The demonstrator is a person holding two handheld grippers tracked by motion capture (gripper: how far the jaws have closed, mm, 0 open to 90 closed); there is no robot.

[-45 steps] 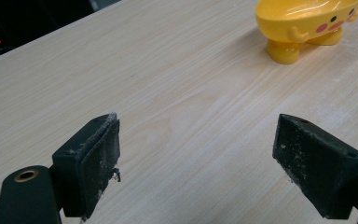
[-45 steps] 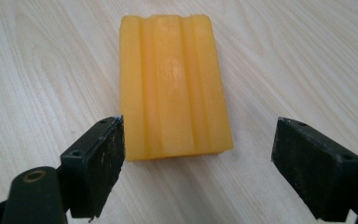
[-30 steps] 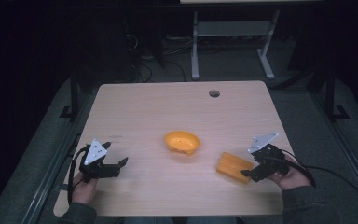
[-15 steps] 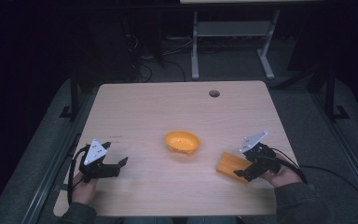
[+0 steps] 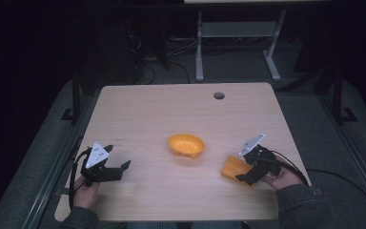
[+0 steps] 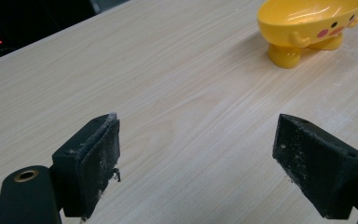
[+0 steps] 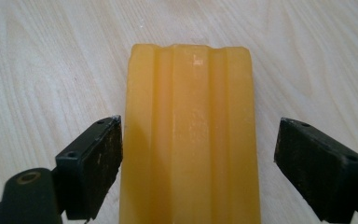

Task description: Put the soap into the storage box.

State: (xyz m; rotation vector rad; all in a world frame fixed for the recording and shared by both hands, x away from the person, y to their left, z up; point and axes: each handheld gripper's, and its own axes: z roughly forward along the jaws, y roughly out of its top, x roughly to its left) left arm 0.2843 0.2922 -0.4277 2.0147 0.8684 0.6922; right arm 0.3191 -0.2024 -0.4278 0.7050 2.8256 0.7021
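A yellow duck-faced soap dish stands on little feet near the middle of the wooden table; the left gripper view has the dish at its top right. An orange ridged soap bar lies flat on the table to the right of the dish. My right gripper is open around the bar. In the right gripper view the bar lies between the jaws of my right gripper, close against the left jaw and clear of the right one. My left gripper rests open at the front left, with bare wood between the jaws of my left gripper.
A round cable hole sits near the table's far edge. Behind the table stand a white metal frame and loose cables on a dark floor. Bare wood lies between the dish and the left gripper.
My right gripper has moved left along the table so that its open jaws now straddle the soap bar. The left gripper, the dish and the bar have stayed put.
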